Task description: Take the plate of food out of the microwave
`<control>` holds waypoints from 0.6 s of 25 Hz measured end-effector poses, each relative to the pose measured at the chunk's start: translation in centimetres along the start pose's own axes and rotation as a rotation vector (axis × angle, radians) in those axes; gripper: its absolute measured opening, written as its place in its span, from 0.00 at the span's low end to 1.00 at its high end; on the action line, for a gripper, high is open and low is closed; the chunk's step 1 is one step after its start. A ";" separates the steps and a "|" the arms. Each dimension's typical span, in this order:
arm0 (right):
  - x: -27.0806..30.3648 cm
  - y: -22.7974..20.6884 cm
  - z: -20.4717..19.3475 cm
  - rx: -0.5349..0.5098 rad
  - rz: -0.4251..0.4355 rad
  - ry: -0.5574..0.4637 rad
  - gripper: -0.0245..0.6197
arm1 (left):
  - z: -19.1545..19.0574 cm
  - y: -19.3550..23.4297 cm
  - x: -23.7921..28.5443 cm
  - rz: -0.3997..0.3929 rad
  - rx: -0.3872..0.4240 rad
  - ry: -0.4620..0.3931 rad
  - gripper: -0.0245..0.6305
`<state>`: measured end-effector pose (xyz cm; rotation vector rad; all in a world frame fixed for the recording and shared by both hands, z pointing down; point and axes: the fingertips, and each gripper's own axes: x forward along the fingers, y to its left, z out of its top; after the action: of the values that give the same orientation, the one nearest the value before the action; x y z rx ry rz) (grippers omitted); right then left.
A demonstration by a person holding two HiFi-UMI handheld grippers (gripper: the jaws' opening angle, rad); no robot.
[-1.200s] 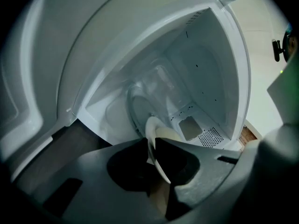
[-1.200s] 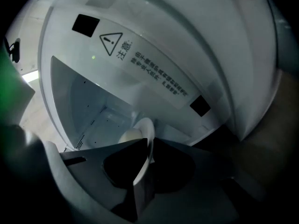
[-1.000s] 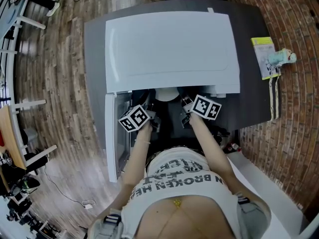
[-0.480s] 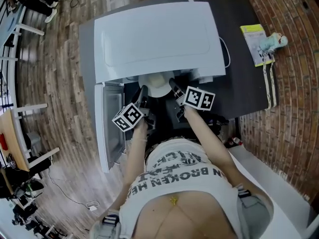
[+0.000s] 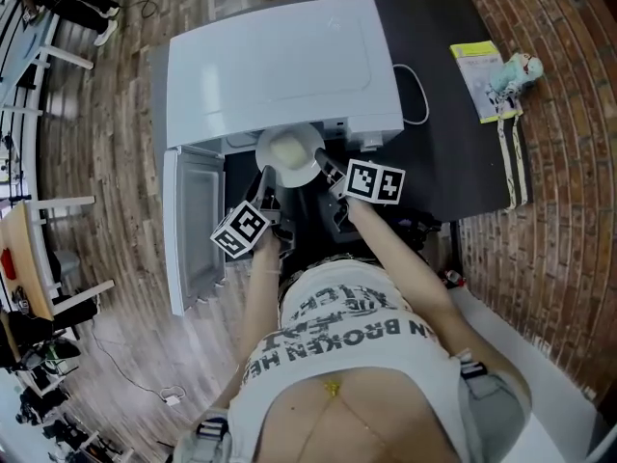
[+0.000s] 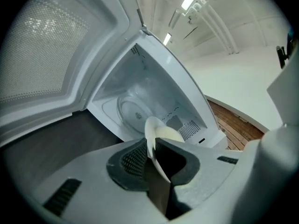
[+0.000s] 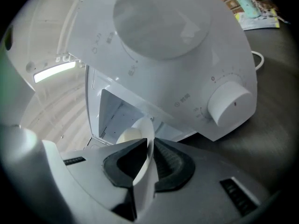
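A person standing at a dark table (image 5: 453,143) holds a white plate (image 5: 289,155) between two hand-held claws at the open front of a white microwave (image 5: 280,66). The left claw (image 5: 262,177) pinches the plate's left rim and the right claw (image 5: 326,168) pinches the opposite rim. Both gripper views show each pair of jaws pressed onto the thin edge. The plate carries a pale, rounded mound of food (image 5: 287,149) and hangs clear of the table, just in front of the oven's cavity. The microwave's door (image 5: 193,230) stands swung wide to the left. Seen along the left claw, the glass turntable (image 6: 133,113) shows inside the cavity behind the plate. Seen along the right claw, a round white dial (image 7: 229,104) juts from the control panel. On the table to the right, well apart from the oven, lie a yellow booklet (image 5: 479,80) and a small pale-green toy (image 5: 514,68). A white cable (image 5: 416,95) loops beside the microwave.
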<state>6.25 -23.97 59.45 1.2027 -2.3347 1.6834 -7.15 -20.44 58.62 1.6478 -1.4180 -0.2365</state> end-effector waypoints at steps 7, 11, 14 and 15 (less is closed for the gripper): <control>-2.0 -0.1 -0.5 -0.028 0.051 0.060 0.10 | -1.9 -1.6 -1.9 0.027 -0.048 -0.075 0.12; -3.0 0.3 -1.6 -0.058 0.064 0.083 0.10 | -3.0 -1.4 -3.7 0.052 -0.050 -0.102 0.12; -3.6 0.3 -2.2 -0.053 0.081 0.100 0.10 | -3.7 -1.3 -4.6 0.070 -0.047 -0.120 0.12; -3.7 0.1 -2.3 -0.056 0.086 0.107 0.10 | -4.0 -1.4 -4.7 0.070 -0.057 -0.128 0.12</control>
<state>7.90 -19.99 58.65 0.9906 -2.3843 1.6504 -5.05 -14.56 57.91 1.5572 -1.5482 -0.3446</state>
